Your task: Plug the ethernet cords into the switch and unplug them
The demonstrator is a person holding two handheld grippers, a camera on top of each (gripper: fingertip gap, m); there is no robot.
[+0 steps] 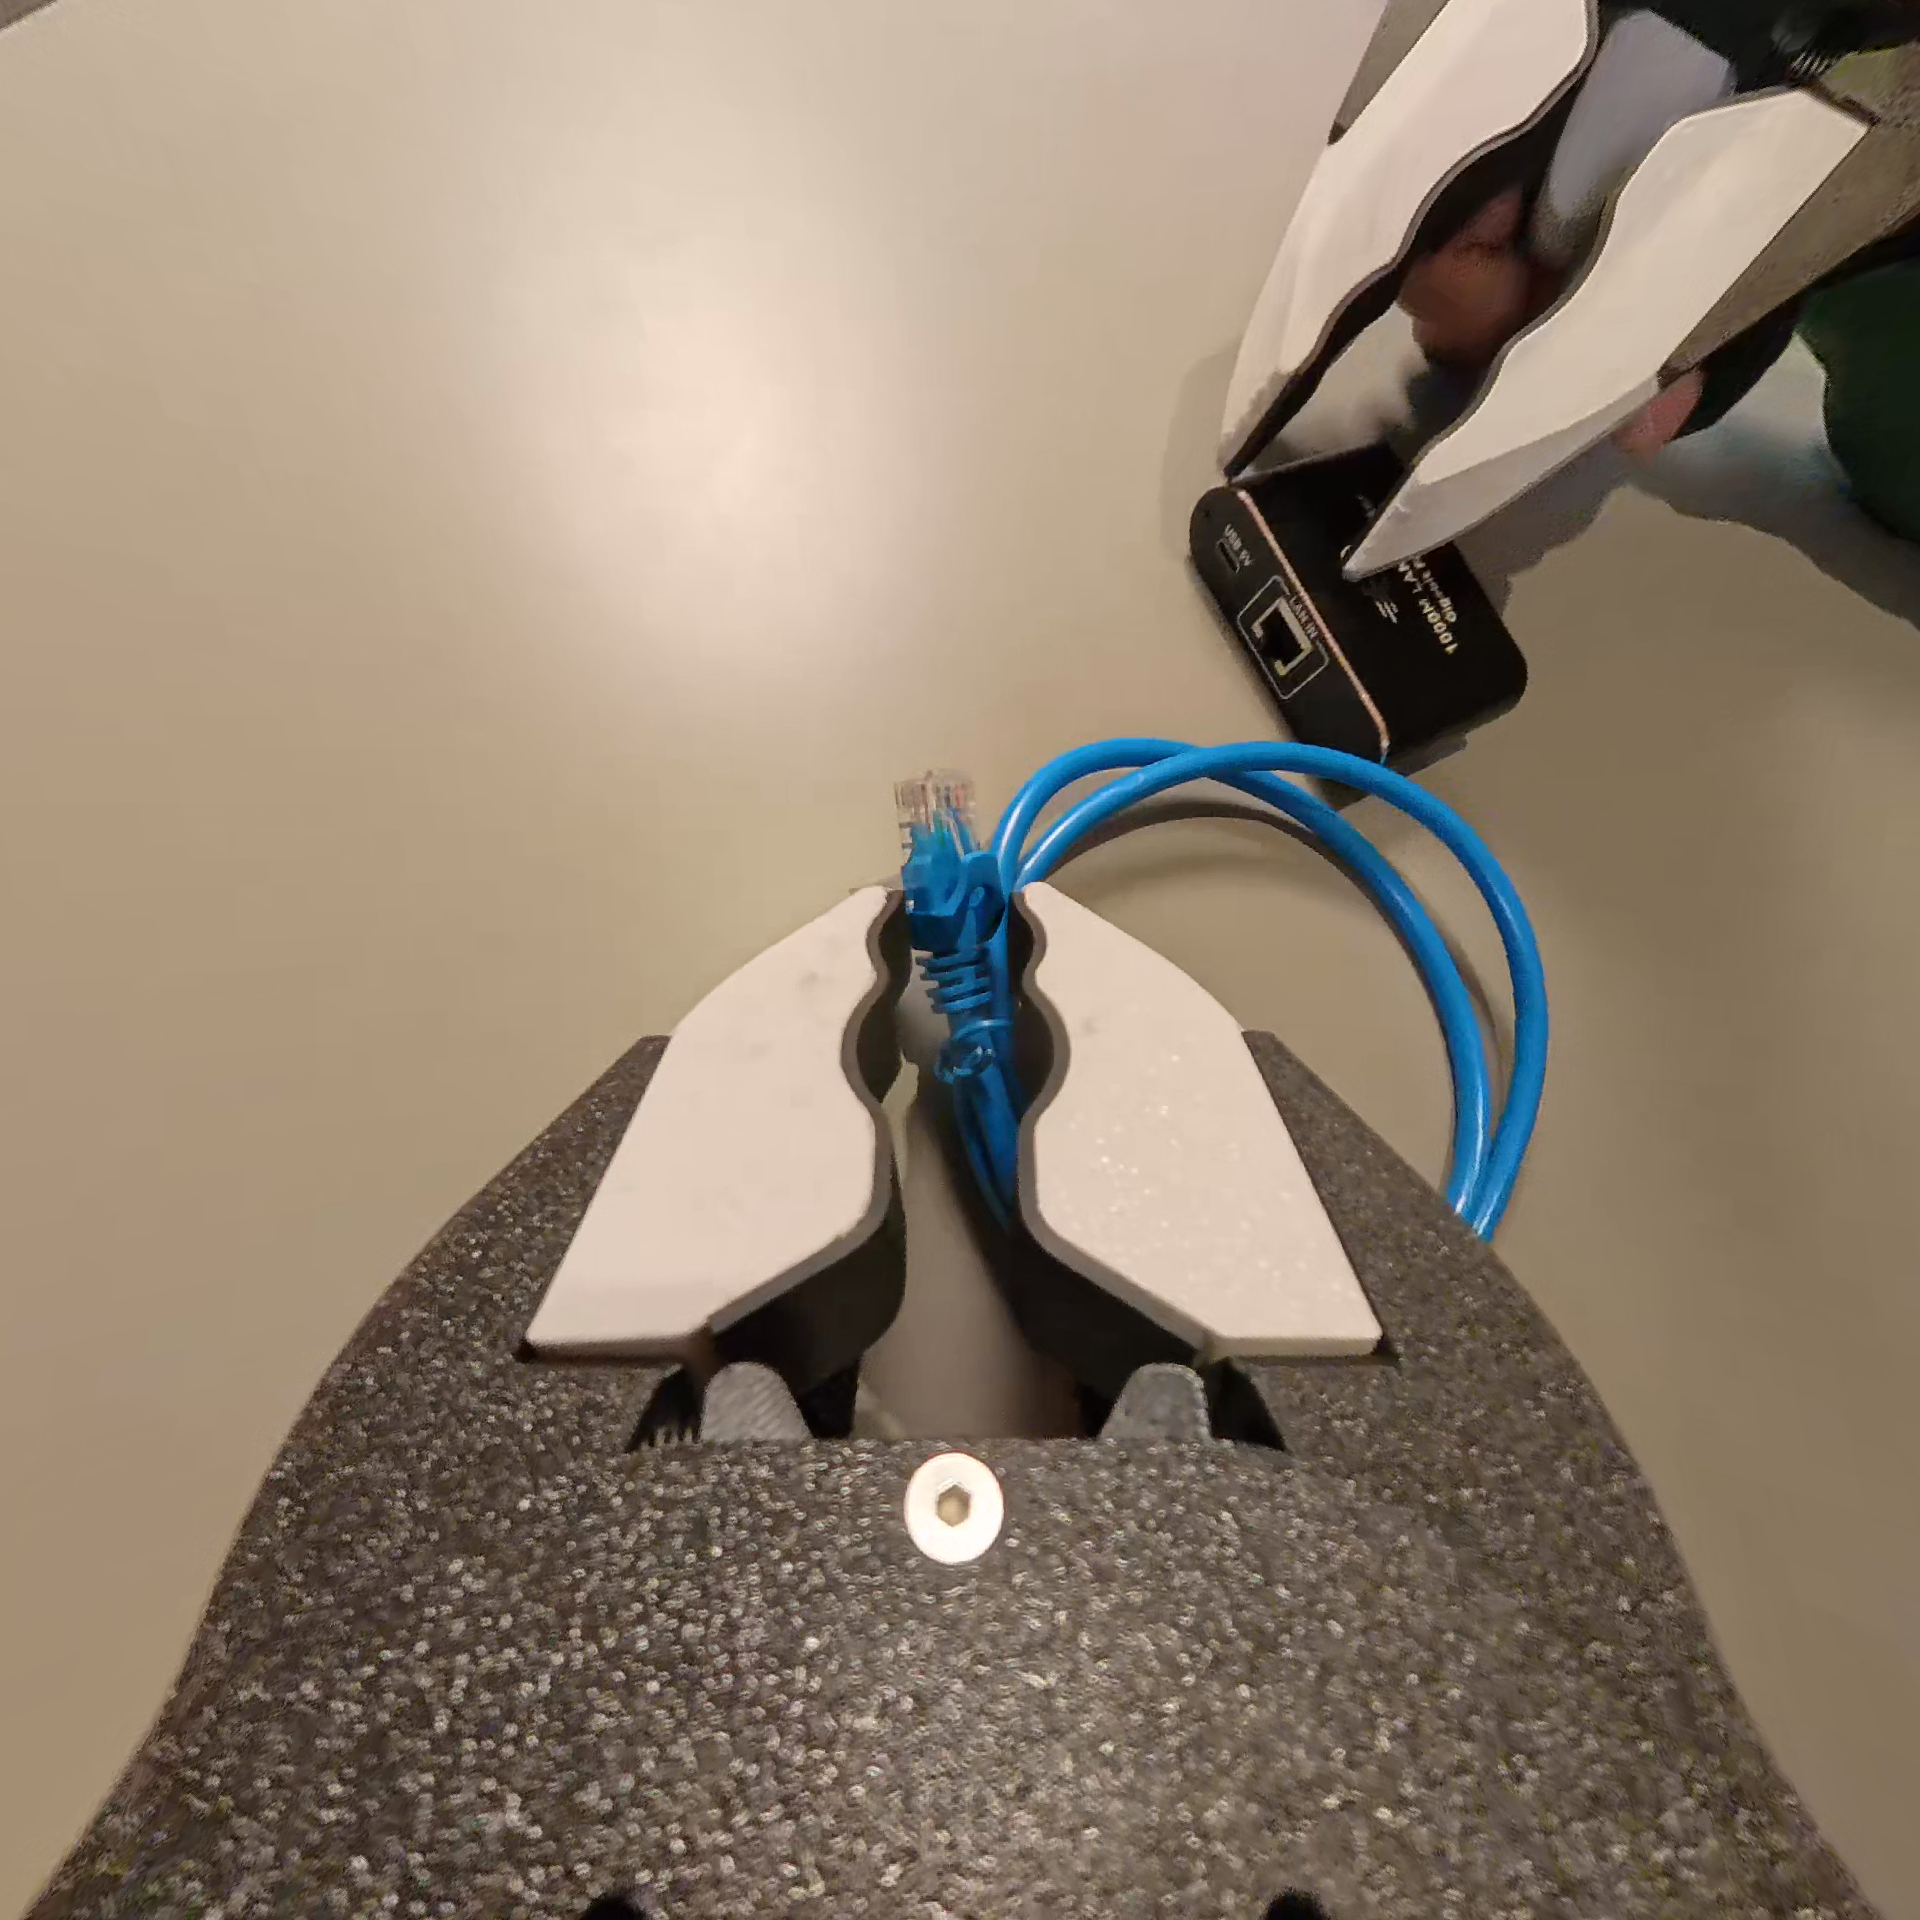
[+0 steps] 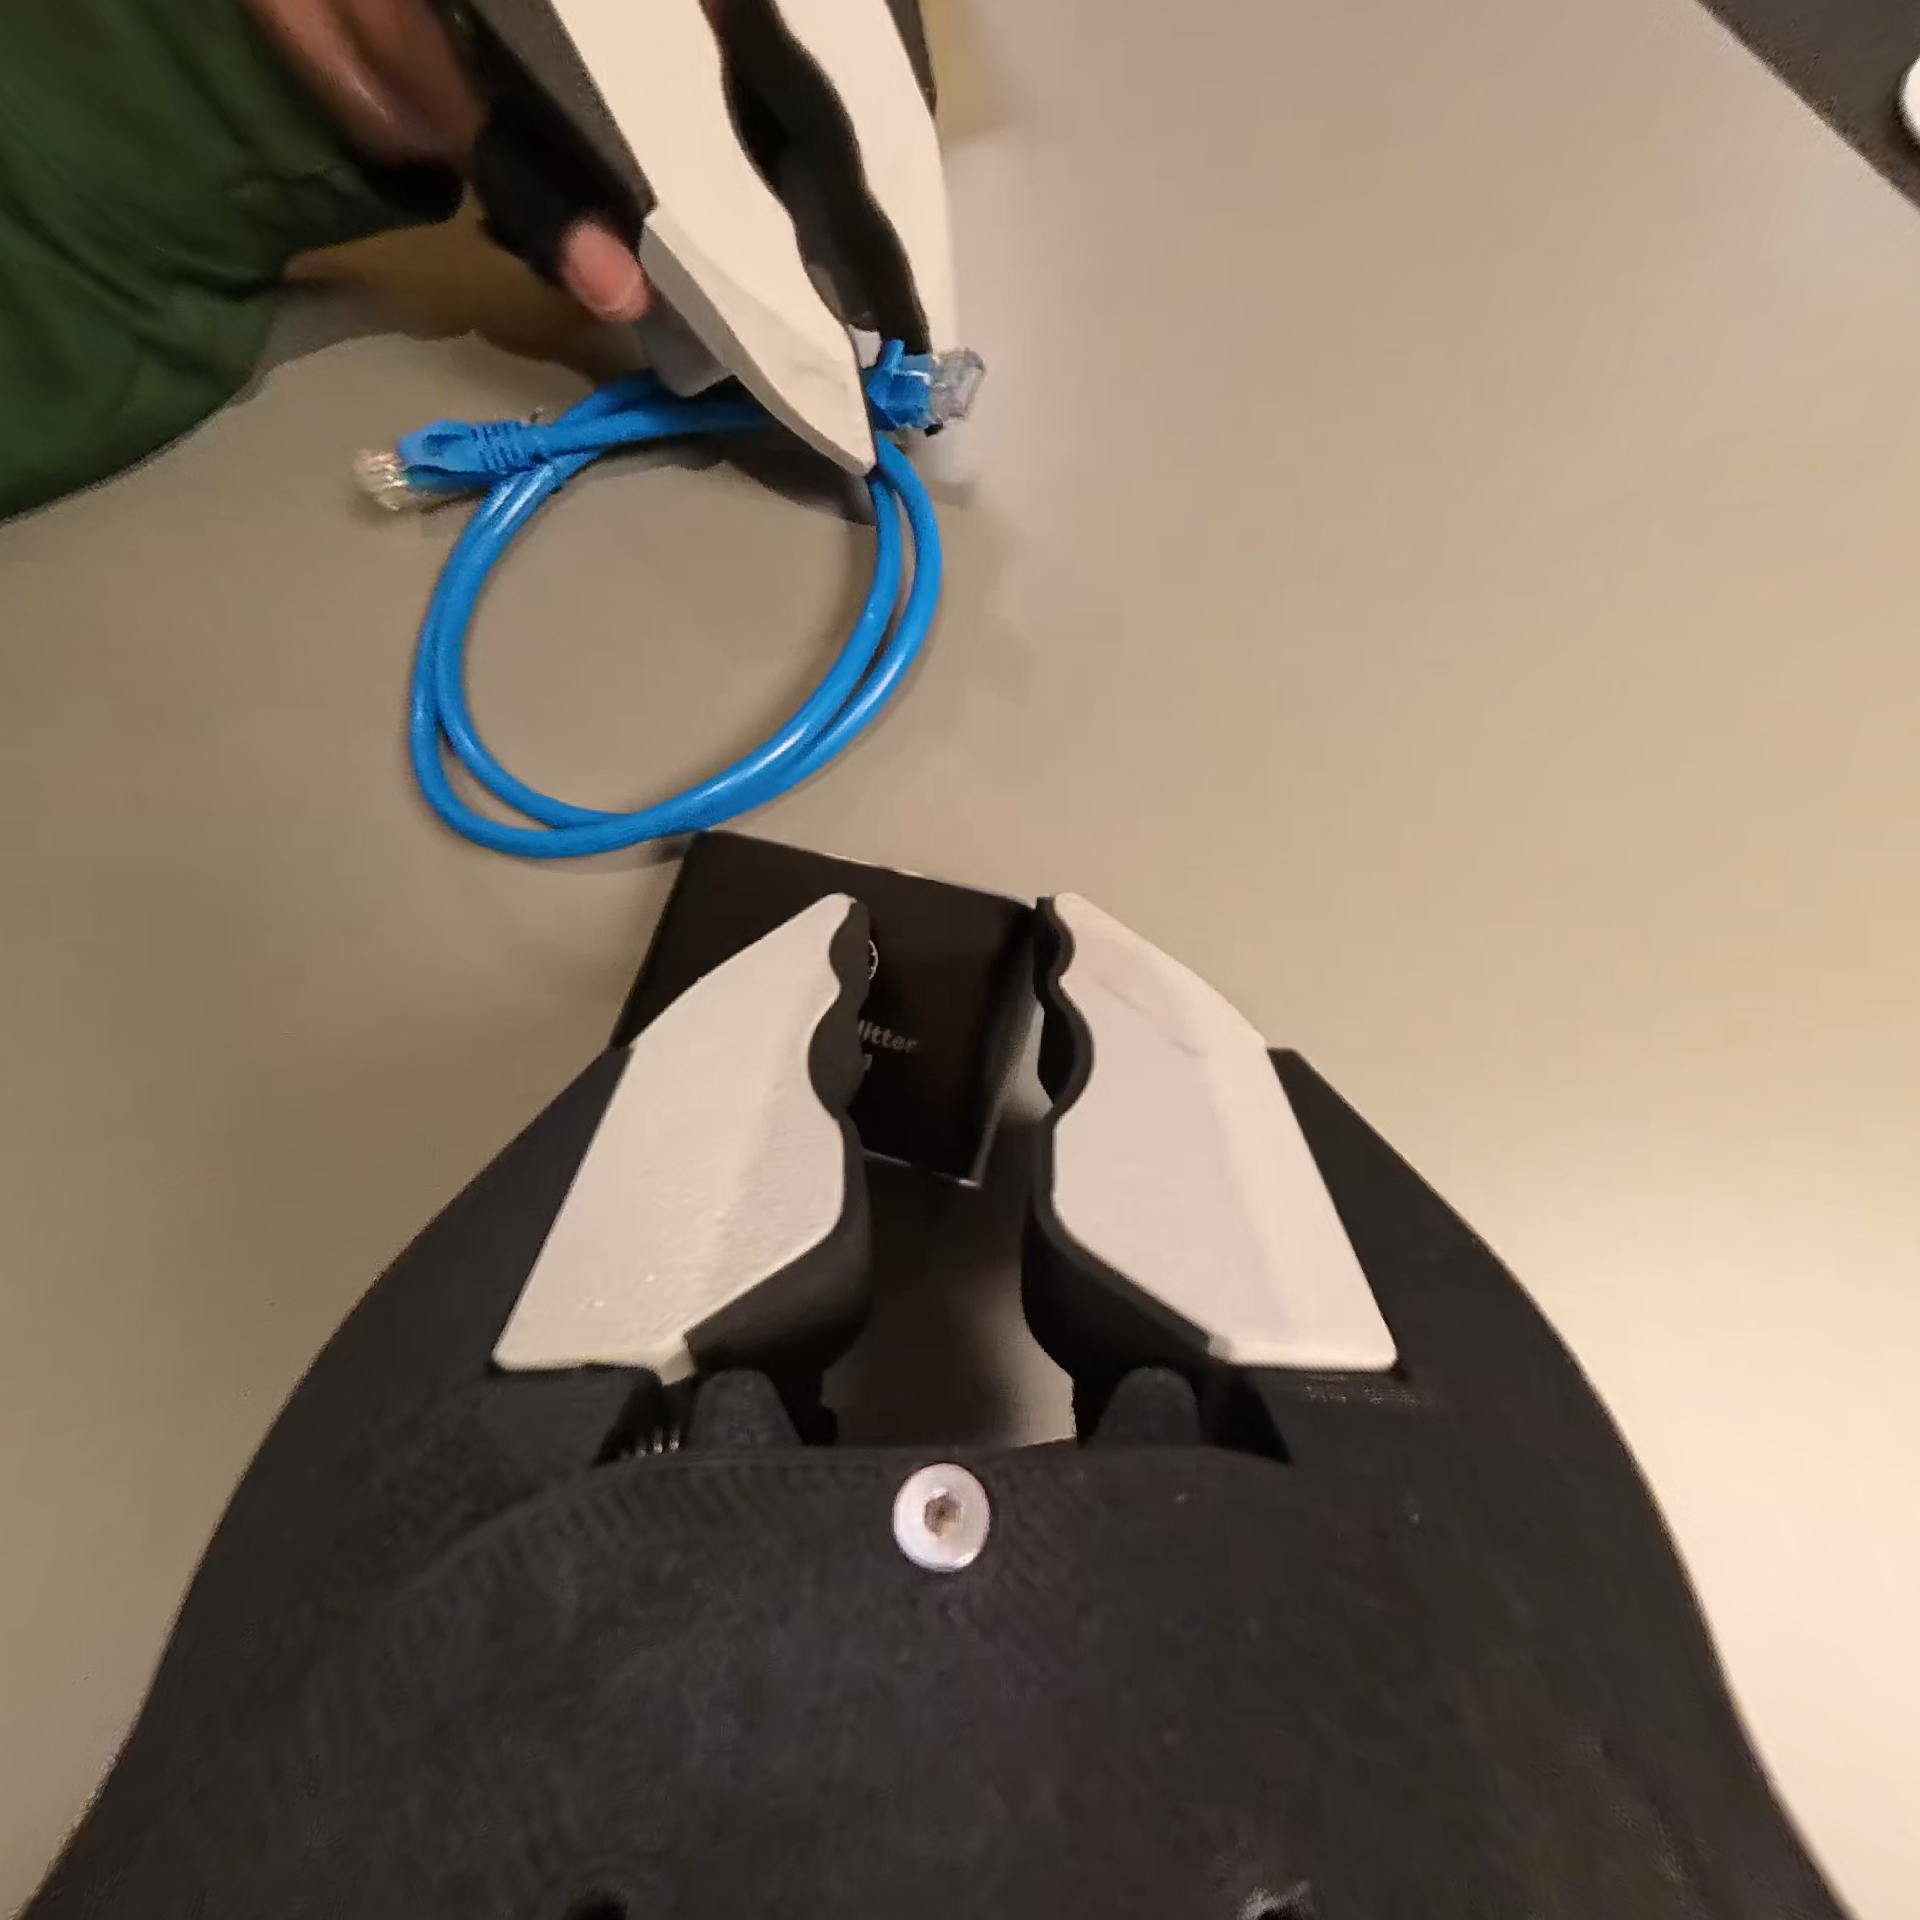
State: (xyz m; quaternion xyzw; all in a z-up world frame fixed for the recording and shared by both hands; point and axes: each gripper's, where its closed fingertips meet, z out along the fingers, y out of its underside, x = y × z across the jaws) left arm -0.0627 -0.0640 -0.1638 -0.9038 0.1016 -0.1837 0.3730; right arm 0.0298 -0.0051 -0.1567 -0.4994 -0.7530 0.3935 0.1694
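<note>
A plain beige tabletop (image 1: 520, 468) and a person's green sleeve (image 2: 135, 208) at its edge.

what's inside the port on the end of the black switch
The port on the switch shows only an empty socket; no plug is in it. The blue cord stays outside. Other ports are out of view.

coiled blue ethernet cord (image 2: 665, 665) with clear plugs, beside a flat black switch (image 1: 1382, 634), its port empty
</note>
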